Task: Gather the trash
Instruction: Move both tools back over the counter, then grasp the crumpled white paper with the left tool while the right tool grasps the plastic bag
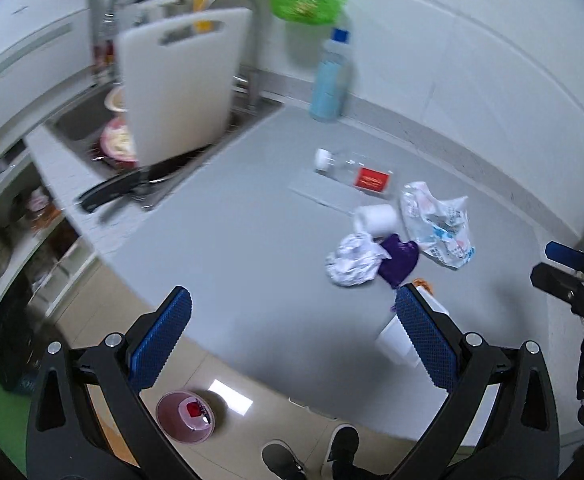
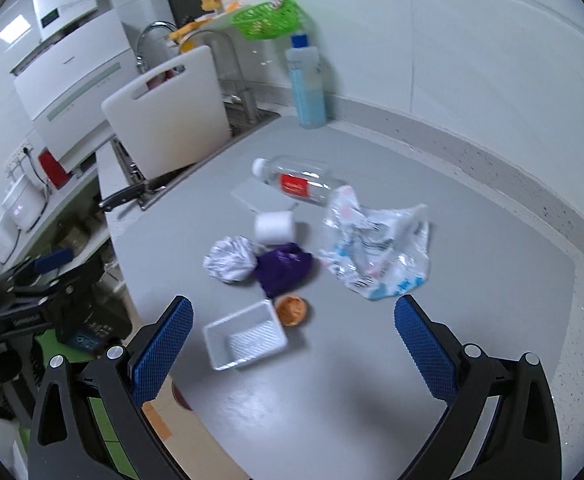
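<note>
Trash lies on the grey counter (image 2: 371,380): a clear bottle with a red label (image 2: 297,179) (image 1: 355,172) on its side, a white paper roll (image 2: 274,226) (image 1: 375,218), a crumpled white wrapper (image 2: 232,259) (image 1: 351,260), a purple bag (image 2: 286,268) (image 1: 399,258), a crinkled plastic bag (image 2: 375,248) (image 1: 437,226), a white plastic tray (image 2: 246,335) (image 1: 395,340) and an orange peel (image 2: 292,310). My right gripper (image 2: 292,348) is open above the tray, holding nothing. My left gripper (image 1: 292,336) is open over the counter's front edge, empty.
A sink (image 1: 88,120) with dishes, a leaning white cutting board (image 1: 180,88) and a black-handled knife (image 1: 112,194) sits at the left. A blue bottle (image 1: 329,80) stands by the wall under a green basket (image 1: 305,4). A pink bin (image 1: 186,412) and shoes (image 1: 339,452) are on the floor.
</note>
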{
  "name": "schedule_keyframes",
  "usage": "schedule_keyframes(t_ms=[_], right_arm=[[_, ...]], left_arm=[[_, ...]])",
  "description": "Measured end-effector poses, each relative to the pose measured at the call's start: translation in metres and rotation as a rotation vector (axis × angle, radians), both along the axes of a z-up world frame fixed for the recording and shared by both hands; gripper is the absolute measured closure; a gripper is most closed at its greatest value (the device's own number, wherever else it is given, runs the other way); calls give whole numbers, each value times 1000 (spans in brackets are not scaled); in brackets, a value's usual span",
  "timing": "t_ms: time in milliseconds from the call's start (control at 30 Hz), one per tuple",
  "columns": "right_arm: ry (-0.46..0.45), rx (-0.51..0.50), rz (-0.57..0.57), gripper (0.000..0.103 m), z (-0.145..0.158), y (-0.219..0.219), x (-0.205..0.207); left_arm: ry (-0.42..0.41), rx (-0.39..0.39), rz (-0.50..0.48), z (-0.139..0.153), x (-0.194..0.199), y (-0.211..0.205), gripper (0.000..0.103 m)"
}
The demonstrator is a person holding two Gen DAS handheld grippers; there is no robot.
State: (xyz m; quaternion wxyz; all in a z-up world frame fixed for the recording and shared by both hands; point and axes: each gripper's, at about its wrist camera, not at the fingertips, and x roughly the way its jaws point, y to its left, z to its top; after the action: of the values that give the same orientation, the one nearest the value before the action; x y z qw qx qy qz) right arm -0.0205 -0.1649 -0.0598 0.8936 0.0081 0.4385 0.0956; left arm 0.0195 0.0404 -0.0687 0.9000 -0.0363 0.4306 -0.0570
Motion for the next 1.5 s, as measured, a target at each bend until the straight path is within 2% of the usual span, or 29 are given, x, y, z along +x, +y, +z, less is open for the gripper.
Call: schedule_keyframes(t_ms=[200, 500, 600, 667, 800, 967, 1267, 1500], right_arm=[[50, -37, -26, 6, -14, -20, 13], [100, -34, -43, 6, -30, -42, 32], [108, -30, -42, 6, -33, -46, 39], [113, -26, -42, 6, -34, -48, 42], [121, -17, -38, 6, -38, -49, 51], [127, -5, -38, 6, -42, -49, 64], [133, -16, -54, 6, -56, -50, 104], [189, -73, -81, 7, -83, -56, 137]], left_arm=[[83, -5, -62, -34, 45, -30, 3], [176, -11, -131, -76, 87, -57, 5], [218, -22, -144, -87, 97, -59, 34], [242, -43, -165, -93, 100, -60, 42], [237, -62, -194, -93, 101, -64, 58], [235, -74, -203, -89, 103, -64, 64], [196, -82, -155, -67, 94, -51, 65], [162, -111, -109, -48, 85, -33, 65]])
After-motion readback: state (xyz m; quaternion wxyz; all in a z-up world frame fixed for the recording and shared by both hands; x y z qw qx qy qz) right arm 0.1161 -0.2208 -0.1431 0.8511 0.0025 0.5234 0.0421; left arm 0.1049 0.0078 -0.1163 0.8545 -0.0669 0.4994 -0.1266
